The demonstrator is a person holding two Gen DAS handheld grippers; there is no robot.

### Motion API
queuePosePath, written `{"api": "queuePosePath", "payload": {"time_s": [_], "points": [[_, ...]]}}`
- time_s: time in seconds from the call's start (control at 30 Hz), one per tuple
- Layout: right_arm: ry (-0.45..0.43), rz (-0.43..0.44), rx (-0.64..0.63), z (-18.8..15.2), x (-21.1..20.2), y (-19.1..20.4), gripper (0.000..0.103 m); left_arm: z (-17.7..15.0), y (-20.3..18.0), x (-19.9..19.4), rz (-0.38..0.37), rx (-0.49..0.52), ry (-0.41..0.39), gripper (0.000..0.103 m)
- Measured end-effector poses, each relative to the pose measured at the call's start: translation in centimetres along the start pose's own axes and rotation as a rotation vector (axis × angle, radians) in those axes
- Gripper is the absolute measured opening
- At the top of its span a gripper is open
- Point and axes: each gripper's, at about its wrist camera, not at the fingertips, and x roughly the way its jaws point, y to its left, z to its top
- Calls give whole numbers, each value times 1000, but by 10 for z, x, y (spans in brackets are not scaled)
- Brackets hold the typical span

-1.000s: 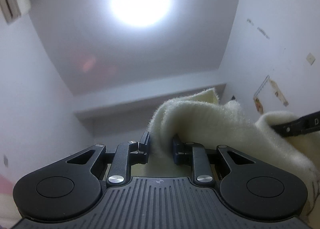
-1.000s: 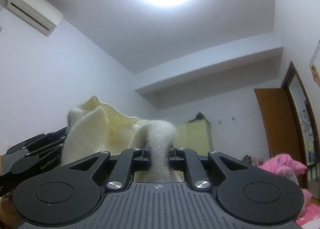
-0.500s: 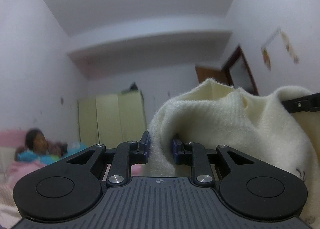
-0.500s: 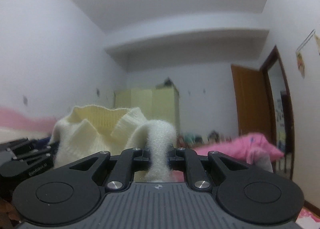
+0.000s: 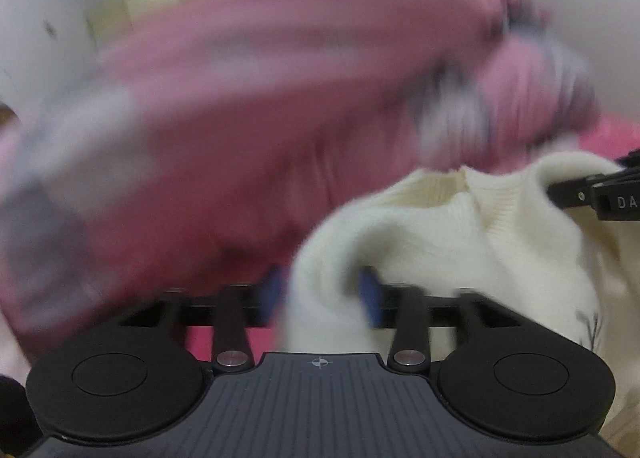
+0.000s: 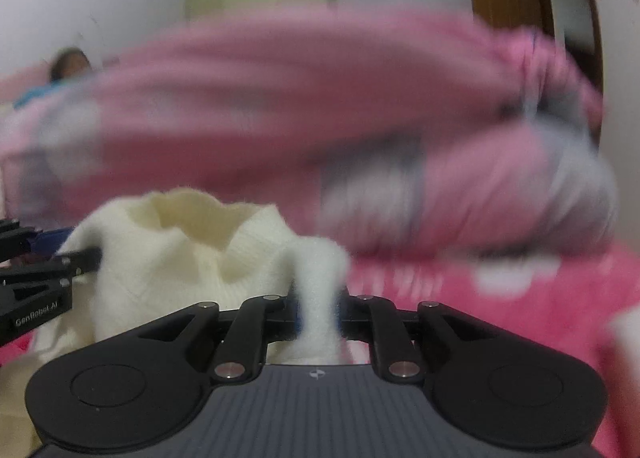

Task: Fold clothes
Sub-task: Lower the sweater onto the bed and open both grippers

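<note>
Both grippers, left [image 5: 320, 294] and right [image 6: 318, 312], hold a cream sweater [image 5: 460, 234] by its shoulders to spread it, jaws opening around the fabric.

Cream sweater [image 6: 168, 258] fuzzy ribbed knit (collar ribbing clearest); tongs [image 6: 318, 308] matt black plastic; pink bedding [image 6: 520, 298] fleecy

Bed [image 6: 520, 318] under a bright pink patterned cover, filling the low foreground. Piled on it toward twelve o'clock, a blurred heap of pink bedding [image 6: 320, 98]. Cream sweater [image 6: 168, 258] low over the cover at nine o'clock; contact unclear.
</note>
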Motion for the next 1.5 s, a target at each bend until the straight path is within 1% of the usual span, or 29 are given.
{"api": "queuePosePath", "payload": {"time_s": [0.03,0.1,0.17,0.2,0.23,0.3,0.33,0.43,0.47,0.5,0.57,0.6,0.63,0.67,0.7,0.73,0.77,0.83,0.9,0.97,1.0,1.07,1.1,1.13,1.17,1.23,1.3,1.37,1.5], "points": [[56,-4,18,-9,13,-1,31,-3,1,13,-12,0,62,63],[163,-13,54,-25,36,-4,52,-2,6,20,-35,-15,138,63],[225,-25,97,-26,40,-10,54,7,19,3,-64,-83,132,66],[212,-19,113,-25,32,-12,58,11,25,-5,-78,-117,128,72],[195,-12,128,-23,23,-13,66,18,34,-15,-96,-158,112,77],[132,7,146,-14,0,-17,80,28,50,-40,-132,-236,65,85],[98,16,150,-8,-16,-18,84,32,58,-52,-149,-275,41,88],[31,51,165,7,-67,-18,85,37,81,-105,-149,-341,-44,91],[18,75,181,11,-82,-19,85,30,87,-125,-149,-361,-72,92],[2,114,207,7,-103,-18,85,23,94,-145,-150,-382,-99,92],[-6,185,247,-9,-139,-14,83,3,99,-170,-137,-410,-110,92],[-3,218,264,-19,-156,-11,82,-9,100,-181,-127,-419,-107,90],[-1,251,280,-30,-173,-7,78,-15,103,-188,-111,-420,-97,83],[2,284,297,-41,-189,-4,75,-27,106,-189,-88,-417,-77,80],[5,317,314,-51,-206,-1,69,-38,109,-190,-65,-413,-56,74],[11,343,330,-63,-223,2,67,-47,114,-182,-42,-422,-7,65],[28,345,343,-76,-237,6,67,-52,120,-170,-35,-444,56,60],[55,333,362,-96,-259,12,65,-68,143,-130,-91,-539,260,53],[73,304,379,-109,-275,19,65,-91,173,-80,-187,-743,483,48],[78,270,383,-117,-287,24,65,-97,193,-55,-225,-827,562,37],[71,250,378,-119,-292,26,65,-100,203,-43,-243,-867,600,35],[62,227,364,-122,-298,30,65,-94,207,-36,-265,-831,639,33],[58,215,356,-123,-300,31,65,-90,210,-40,-260,-824,642,29],[57,201,343,-123,-302,33,65,-86,214,-43,-256,-818,644,29],[55,188,329,-123,-304,34,65,-79,219,-54,-238,-803,615,29],[39,168,291,-122,-308,38,65,-59,233,-96,-193,-734,514,31],[11,162,250,-119,-313,41,65,-41,253,-153,-193,-694,428,36],[-17,159,210,-115,-319,45,65,-25,274,-213,-161,-644,349,39],[-80,183,175,-107,-332,47,65,7,311,-353,25,-518,181,53]]}}
